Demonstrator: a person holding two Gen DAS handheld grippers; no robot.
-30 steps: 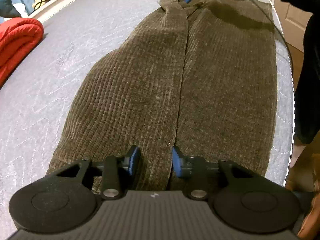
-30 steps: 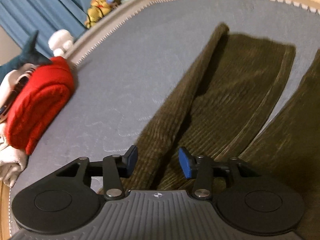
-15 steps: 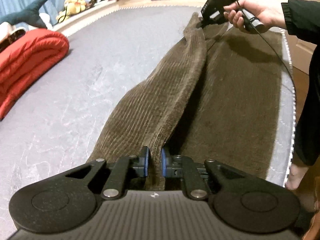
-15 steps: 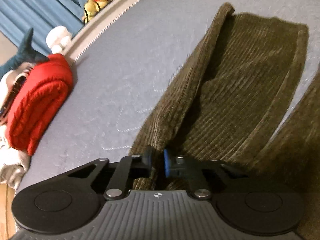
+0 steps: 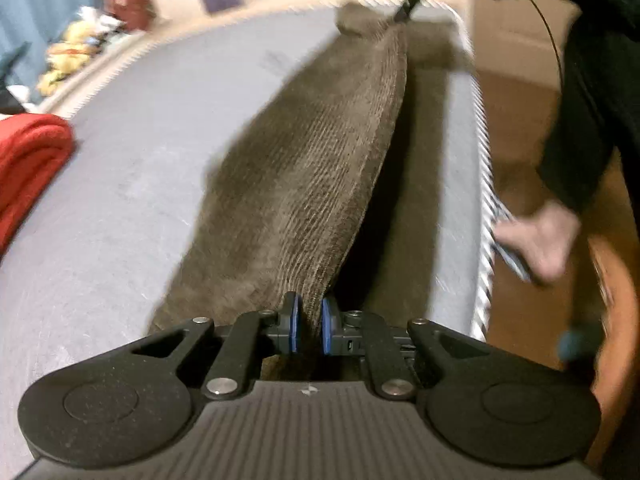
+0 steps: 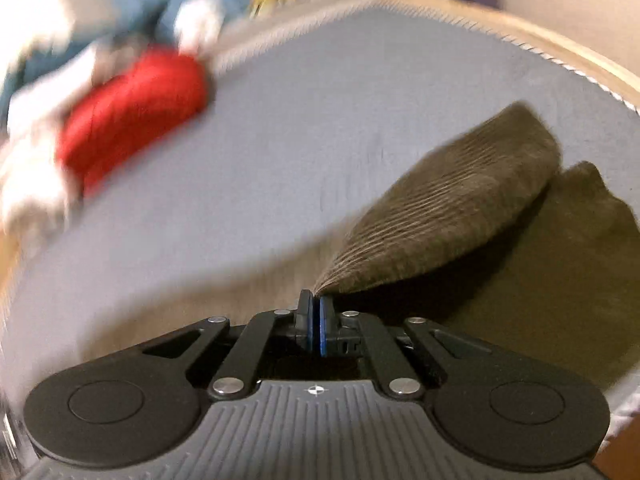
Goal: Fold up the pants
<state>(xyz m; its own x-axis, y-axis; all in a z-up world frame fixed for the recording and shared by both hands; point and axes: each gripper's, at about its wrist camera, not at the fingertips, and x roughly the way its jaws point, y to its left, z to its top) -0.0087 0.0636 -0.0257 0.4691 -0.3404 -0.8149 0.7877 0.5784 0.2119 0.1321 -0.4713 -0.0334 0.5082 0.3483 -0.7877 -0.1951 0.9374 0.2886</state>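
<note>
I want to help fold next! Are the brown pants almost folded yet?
Not yet, it has only begun. Done: the left gripper and the right gripper are each shut on an edge of the brown corduroy pants. In hand: one leg is raised off the grey mattress, above the other leg lying flat. Left: laying it across, then folding the length.

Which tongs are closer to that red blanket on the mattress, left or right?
Hard to call. The left tongs and the right tongs each pinch an end of the brown pants, well clear of the red blanket, which lies far left in both views.
</note>
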